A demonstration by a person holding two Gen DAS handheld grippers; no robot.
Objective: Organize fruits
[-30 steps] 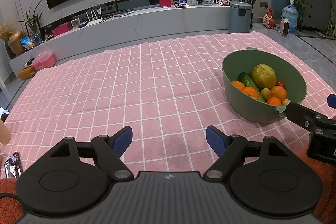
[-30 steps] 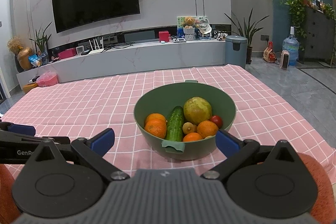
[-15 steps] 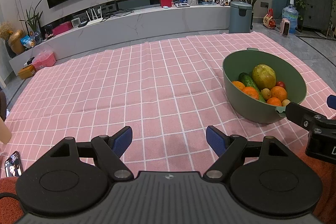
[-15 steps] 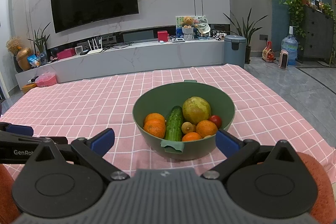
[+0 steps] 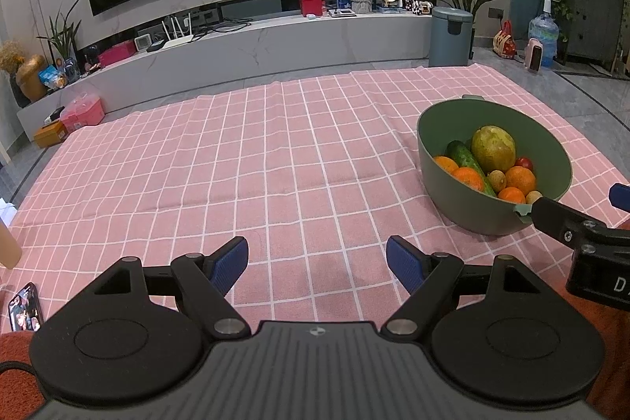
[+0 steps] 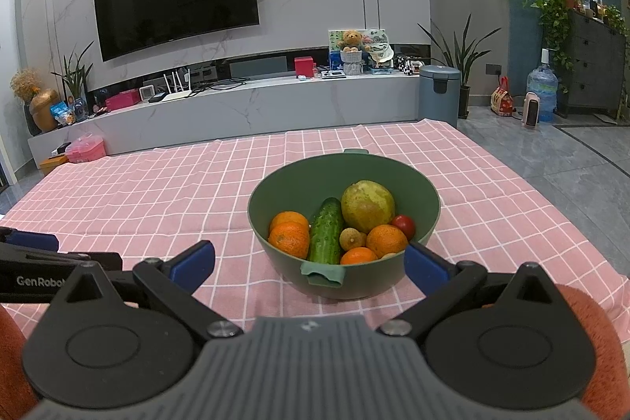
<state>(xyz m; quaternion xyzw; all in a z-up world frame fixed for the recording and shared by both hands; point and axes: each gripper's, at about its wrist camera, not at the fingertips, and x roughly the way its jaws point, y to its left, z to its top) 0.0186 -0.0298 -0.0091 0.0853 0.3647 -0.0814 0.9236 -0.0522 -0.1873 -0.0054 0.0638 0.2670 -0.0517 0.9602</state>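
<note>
The right gripper [image 6: 309, 262] faces the green bowl [image 6: 291, 191] of fruit on the pink-checked counter [image 5: 236, 164], jaws wide and empty, likely lining up a pick. The left gripper [image 5: 317, 258], equally wide and empty, hovers over bare cloth.

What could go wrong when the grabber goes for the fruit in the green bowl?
The fruit is piled tight in the green bowl, so pulling the cucumber could roll an orange or the small red tomato. The open right gripper might also bump the near rim and slide the bowl on the pink tablecloth.
</note>
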